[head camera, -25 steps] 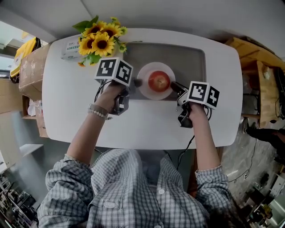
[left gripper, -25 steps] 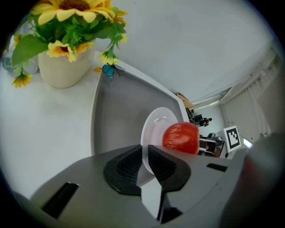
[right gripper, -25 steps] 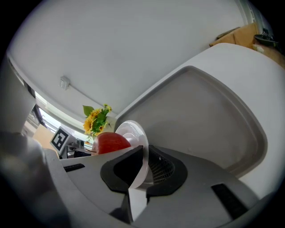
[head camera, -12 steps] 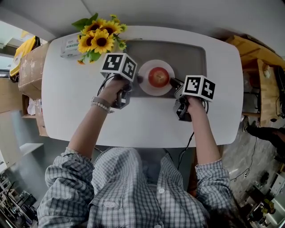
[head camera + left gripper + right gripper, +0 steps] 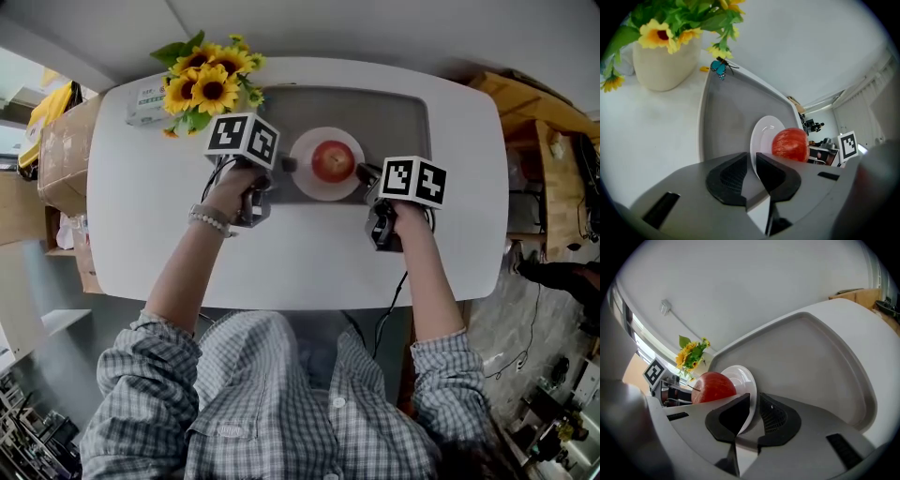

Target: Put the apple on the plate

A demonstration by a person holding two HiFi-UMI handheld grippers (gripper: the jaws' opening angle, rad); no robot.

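Observation:
A red apple (image 5: 333,160) sits on a small white plate (image 5: 312,184) inside a grey tray (image 5: 398,117). My left gripper (image 5: 285,166) holds the plate's left rim, and my right gripper (image 5: 365,174) holds its right rim. In the left gripper view the jaws (image 5: 751,158) are closed on the thin edge of the plate (image 5: 763,133), with the apple (image 5: 790,144) just beyond. The right gripper view shows the same from the other side: the right gripper (image 5: 754,398) pinches the plate's edge (image 5: 743,376), and the apple (image 5: 712,386) is to the left.
The white table (image 5: 159,216) carries a vase of sunflowers (image 5: 206,82) and a small tissue pack (image 5: 147,103) at the back left. A blue butterfly ornament (image 5: 720,67) perches on the tray's rim. Wooden furniture (image 5: 539,159) stands to the right.
Both grippers have shifted slightly away from me. The right one has also moved left toward the plate. The apple has stayed on the plate.

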